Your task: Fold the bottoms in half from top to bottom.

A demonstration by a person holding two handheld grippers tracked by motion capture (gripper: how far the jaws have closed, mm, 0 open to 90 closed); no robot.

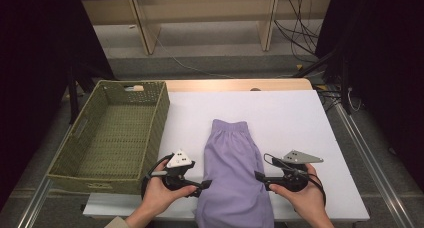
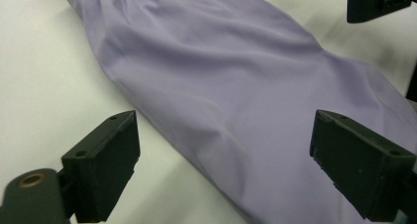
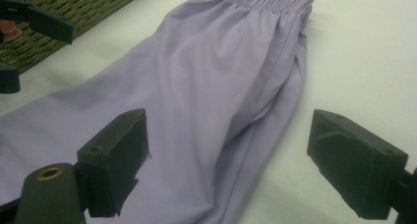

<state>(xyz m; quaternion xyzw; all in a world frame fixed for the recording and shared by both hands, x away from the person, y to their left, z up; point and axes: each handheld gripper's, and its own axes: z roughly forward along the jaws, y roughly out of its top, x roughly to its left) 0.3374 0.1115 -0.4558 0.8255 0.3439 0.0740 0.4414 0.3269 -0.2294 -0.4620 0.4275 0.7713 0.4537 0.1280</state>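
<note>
A pair of lilac trousers (image 1: 232, 163) lies folded lengthwise on the white table top (image 1: 290, 118), elastic waistband at the far end and legs running off the near edge. My left gripper (image 1: 206, 184) sits at the cloth's left edge, jaws open. In the left gripper view the left gripper (image 2: 223, 165) stands wide over the trousers (image 2: 236, 71), pads clear of the fabric. My right gripper (image 1: 259, 177) is at the right edge, open too. In the right gripper view the right gripper (image 3: 228, 165) straddles the edge of the trousers (image 3: 211, 86) without pinching it.
A green woven basket (image 1: 162, 118) stands at the table's left side, its weave showing in the right gripper view as the basket (image 3: 74, 8). Bare white table lies to the right of the trousers and beyond the waistband. Cables and shelf legs are on the floor past the far edge.
</note>
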